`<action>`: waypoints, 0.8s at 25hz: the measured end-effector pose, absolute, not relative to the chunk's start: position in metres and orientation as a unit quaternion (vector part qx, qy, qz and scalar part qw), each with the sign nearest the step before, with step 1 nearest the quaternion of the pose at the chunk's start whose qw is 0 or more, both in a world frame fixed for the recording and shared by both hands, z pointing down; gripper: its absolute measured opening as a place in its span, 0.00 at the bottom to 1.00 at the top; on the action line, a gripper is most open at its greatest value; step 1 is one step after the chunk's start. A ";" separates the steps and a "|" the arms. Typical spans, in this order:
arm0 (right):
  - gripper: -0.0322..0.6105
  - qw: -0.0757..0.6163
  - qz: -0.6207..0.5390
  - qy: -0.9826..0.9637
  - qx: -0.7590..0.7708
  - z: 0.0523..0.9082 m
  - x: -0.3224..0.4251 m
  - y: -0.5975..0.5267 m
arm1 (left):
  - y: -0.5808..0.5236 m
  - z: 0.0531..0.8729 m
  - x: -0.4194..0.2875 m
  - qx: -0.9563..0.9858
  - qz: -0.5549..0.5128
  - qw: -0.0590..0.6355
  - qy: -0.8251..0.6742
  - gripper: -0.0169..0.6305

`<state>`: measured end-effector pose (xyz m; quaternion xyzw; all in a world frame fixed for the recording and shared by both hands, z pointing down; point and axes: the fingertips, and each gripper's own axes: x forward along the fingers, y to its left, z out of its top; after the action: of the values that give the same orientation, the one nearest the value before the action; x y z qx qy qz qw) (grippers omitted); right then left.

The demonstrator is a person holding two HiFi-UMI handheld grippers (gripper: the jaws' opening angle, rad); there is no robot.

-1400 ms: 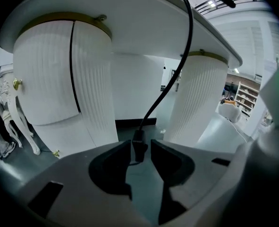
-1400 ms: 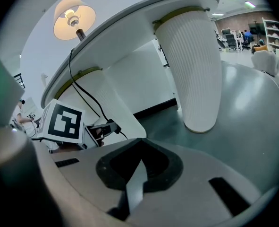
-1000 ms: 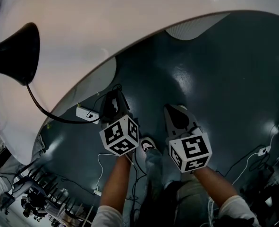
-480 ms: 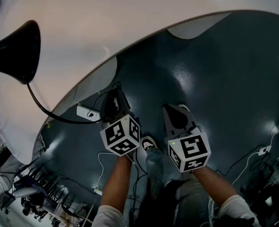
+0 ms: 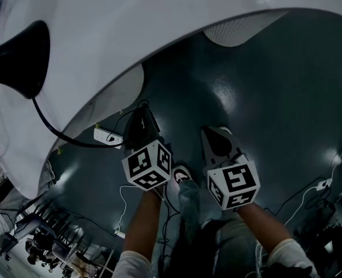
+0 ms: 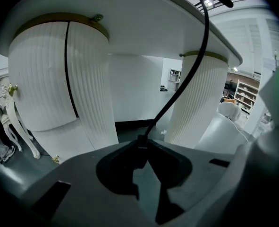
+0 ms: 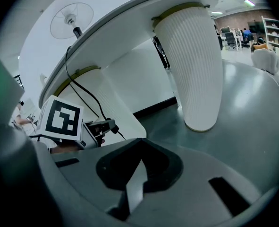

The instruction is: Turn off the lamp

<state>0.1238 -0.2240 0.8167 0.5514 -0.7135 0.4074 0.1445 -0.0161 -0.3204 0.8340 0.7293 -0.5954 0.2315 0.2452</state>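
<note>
The black lamp point(image 5: 20, 62) is parked on the white bench point(image 5: 159, 16), way over at the left of the head view. Its black cord point(image 5: 55, 133) is hung off the rim down to the left gripper point(image 5: 139, 117), which is held lower than the bench top. That gripper's jaws have just been closing and are pinched on the little switch point(image 6: 140, 142) in the cord, while the right gripper point(image 7: 140, 157) is held just beside it over the dark floor point(image 5: 263, 97), jaws brought together on nothing.
</note>
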 end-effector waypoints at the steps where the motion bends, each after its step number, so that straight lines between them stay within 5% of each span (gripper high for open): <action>1: 0.05 0.144 0.408 -0.714 0.551 0.817 0.124 -0.224 | -0.320 0.834 -0.015 0.729 0.231 0.246 -0.596 0.14; 20: 0.05 0.140 0.406 -0.712 0.555 0.813 0.131 -0.217 | -0.309 0.832 -0.014 0.722 0.212 0.261 -0.604 0.15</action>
<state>0.1307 -0.2167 0.8127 0.5551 -0.7122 0.4064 0.1397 -0.0139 -0.3094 0.8316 0.7223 -0.6041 0.2123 0.2613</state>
